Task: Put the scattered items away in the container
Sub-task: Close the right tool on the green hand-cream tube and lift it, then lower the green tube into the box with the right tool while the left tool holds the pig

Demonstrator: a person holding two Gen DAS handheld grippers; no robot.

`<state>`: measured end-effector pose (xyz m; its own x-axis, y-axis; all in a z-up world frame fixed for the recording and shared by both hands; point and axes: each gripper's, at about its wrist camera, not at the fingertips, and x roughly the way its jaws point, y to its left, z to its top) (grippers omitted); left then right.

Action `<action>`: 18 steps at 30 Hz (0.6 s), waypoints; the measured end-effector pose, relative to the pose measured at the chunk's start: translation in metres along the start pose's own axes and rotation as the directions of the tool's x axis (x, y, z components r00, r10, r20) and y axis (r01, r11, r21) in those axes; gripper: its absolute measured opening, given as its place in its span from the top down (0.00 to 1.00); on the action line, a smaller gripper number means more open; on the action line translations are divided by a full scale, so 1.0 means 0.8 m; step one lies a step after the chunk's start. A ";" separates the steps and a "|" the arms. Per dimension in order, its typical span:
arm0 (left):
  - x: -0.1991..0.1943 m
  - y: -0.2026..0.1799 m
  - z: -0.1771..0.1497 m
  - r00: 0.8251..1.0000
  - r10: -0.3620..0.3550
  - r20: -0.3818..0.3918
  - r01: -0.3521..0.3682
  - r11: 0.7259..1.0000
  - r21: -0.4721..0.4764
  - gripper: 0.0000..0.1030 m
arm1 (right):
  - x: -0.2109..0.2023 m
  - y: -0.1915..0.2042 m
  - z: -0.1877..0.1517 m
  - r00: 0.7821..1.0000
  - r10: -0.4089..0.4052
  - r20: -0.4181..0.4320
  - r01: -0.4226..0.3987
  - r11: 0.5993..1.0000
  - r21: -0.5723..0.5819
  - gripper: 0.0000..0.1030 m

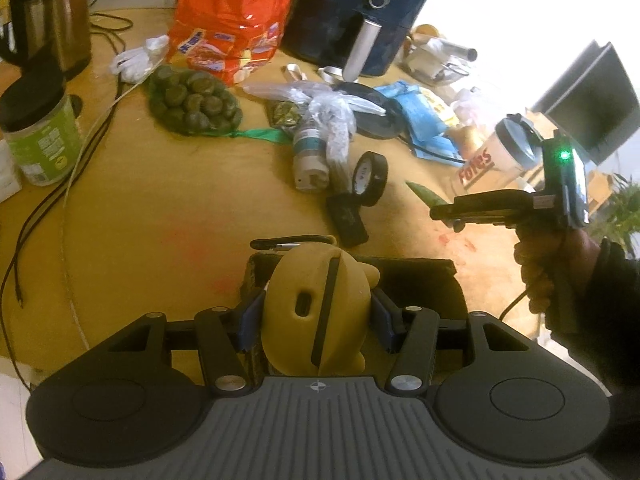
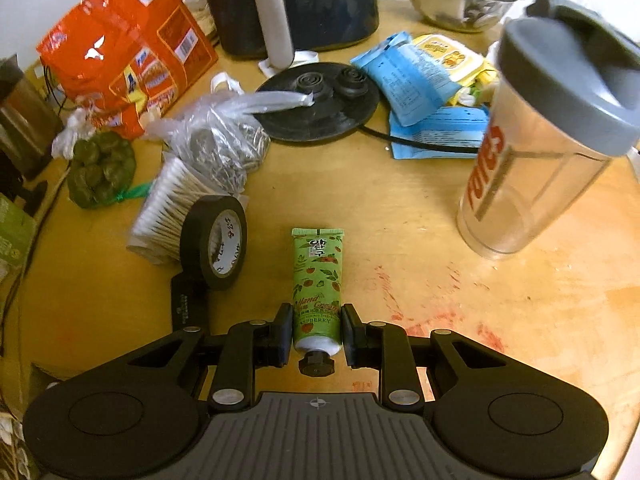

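1. Two grippers are in view. The left gripper (image 1: 316,320) has its jaws clenched on a smooth yellow rounded toy (image 1: 316,308), held over a dark box-shaped container (image 1: 420,280).
2. The right gripper (image 2: 316,334) grasps a soft green hand cream tube (image 2: 318,280) near its black cap, tube pointing away.
3. Just beside, a glossy black tape roll (image 2: 214,240) stands on edge on the scratched wooden table (image 2: 400,200).
4. Farther away stands a clear plastic shaker cup (image 2: 540,152).
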<state>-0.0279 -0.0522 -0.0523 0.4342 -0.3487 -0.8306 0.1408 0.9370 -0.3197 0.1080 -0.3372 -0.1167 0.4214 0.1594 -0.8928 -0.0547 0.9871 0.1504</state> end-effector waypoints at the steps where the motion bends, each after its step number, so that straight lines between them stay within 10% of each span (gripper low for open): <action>1: 0.001 -0.002 0.001 1.000 -0.003 -0.001 0.003 1.000 0.007 0.47 | -0.005 -0.001 -0.001 1.000 0.002 0.006 -0.002 1.000 0.008 0.74; 18: 0.024 -0.019 0.013 0.996 -0.060 -0.065 0.068 0.989 0.130 0.47 | -0.103 0.028 -0.068 0.994 0.092 0.054 -0.096 0.993 0.074 0.74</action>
<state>-0.0124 -0.0732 -0.0586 0.3663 -0.4050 -0.8377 0.2844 0.9059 -0.3137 0.0228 -0.3278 -0.0629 0.4625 0.2484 -0.8511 -0.0279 0.9636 0.2660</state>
